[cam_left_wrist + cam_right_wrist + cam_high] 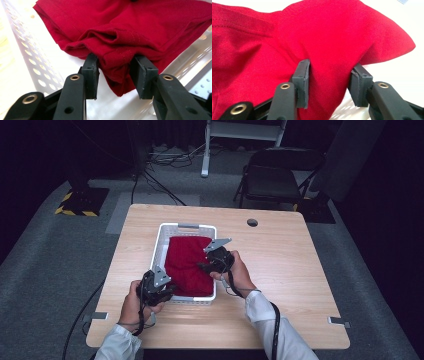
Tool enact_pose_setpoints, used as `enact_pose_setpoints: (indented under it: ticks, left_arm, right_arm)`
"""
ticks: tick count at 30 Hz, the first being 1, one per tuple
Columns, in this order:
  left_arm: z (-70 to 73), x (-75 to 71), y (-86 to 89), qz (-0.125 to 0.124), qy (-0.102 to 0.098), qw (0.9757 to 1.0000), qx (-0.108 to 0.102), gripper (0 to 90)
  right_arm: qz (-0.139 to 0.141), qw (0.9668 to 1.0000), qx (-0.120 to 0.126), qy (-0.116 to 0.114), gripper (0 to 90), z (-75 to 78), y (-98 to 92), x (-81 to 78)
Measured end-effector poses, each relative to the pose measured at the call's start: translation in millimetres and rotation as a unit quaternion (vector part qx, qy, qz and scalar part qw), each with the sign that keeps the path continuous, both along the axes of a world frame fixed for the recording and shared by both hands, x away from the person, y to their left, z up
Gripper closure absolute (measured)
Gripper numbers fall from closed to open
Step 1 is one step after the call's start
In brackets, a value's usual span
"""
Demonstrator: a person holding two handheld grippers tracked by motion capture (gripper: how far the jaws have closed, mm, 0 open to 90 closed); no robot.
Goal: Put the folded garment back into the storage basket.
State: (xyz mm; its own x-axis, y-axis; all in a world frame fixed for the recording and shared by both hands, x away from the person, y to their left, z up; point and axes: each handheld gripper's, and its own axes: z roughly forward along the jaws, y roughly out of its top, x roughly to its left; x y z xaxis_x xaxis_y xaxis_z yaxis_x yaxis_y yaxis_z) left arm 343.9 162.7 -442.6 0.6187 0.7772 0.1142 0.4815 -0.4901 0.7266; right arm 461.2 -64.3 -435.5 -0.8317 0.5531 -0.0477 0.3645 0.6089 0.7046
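The tabletop [280, 270] carries a white perforated basket [159, 245] holding a folded red garment [185, 262]. The left gripper [167, 292], jaws wide, straddles its near corner fold; the right gripper [205, 266], equally wide, straddles the far edge, apparently positioned for a two-point lift.

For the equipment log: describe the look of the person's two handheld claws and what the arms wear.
Both claws are black. The left claw and right claw each carry a grey three-cornered plate on top and trail a black cable. In the gripper views, each jaw arm has brass-coloured rivets and ends in a dark, blocky rubber-like pad. The person wears white long sleeves.
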Motion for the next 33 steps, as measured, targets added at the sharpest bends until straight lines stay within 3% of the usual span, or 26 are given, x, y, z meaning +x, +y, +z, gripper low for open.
enact_pose_setpoints:
  ticks: [23, 33]
  left_arm:
    - [4.5, -2.9, 3.0, -0.014, 0.0, 0.9999, -0.003, 56.0]
    - [12.0, -5.6, 4.6, -0.029, -0.002, 0.9994, -0.018, 52.6]
  right_arm:
    - [0.008, 0.9999, -0.004, -0.006, 54.5, 0.1, -0.4, -3.3]
    - [0.015, 0.9998, -0.007, -0.008, 51.2, 0.2, -0.1, -5.4]
